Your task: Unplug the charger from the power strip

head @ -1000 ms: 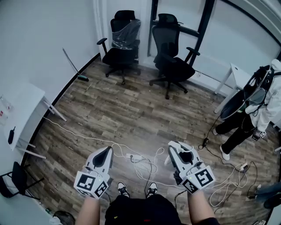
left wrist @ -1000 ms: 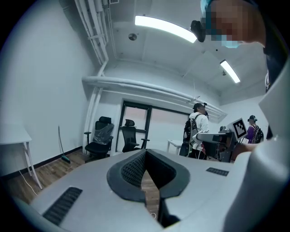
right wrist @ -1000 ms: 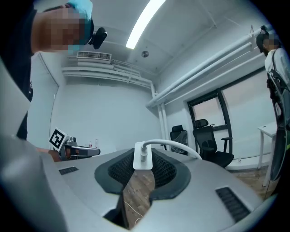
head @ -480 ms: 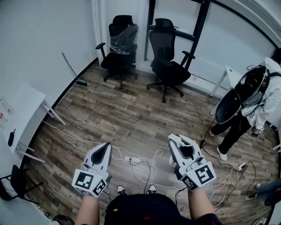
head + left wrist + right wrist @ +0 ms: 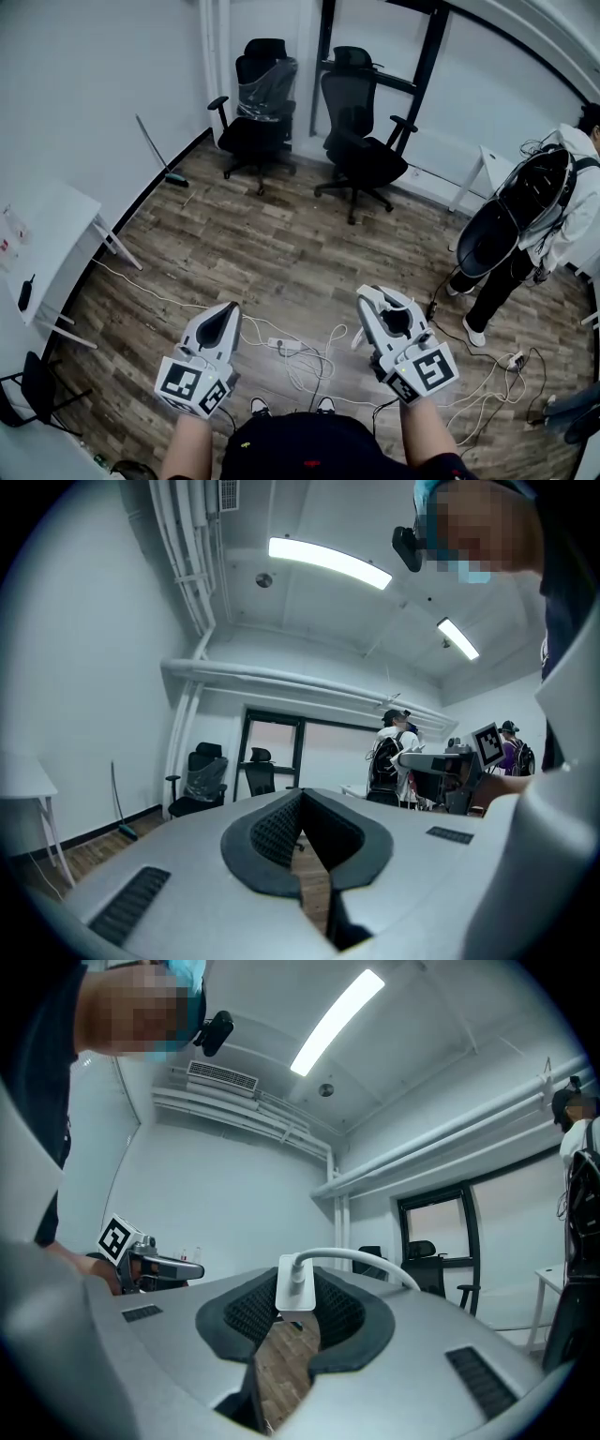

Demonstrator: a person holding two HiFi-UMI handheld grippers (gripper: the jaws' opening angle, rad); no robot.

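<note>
Seen in the right gripper view, a white charger (image 5: 296,1288) is clamped between the jaws of my right gripper (image 5: 296,1305), its white cable (image 5: 375,1262) curving off to the right. In the head view the right gripper (image 5: 375,300) hangs level above the wooden floor. The white power strip (image 5: 286,345) lies on the floor between my hands, among looped white cables. My left gripper (image 5: 225,315) is held level at the left, apart from the strip. Its jaws (image 5: 302,799) meet at the tips with nothing between them.
Two black office chairs (image 5: 258,94) (image 5: 361,127) stand at the back wall. A white table (image 5: 47,234) is at the left, a broom (image 5: 155,145) leans on the wall. A person with a backpack (image 5: 525,211) stands at the right, near more cables (image 5: 487,384).
Both grippers have risen a little above the floor, the charger still in the right one. The person at the right has shifted slightly.
</note>
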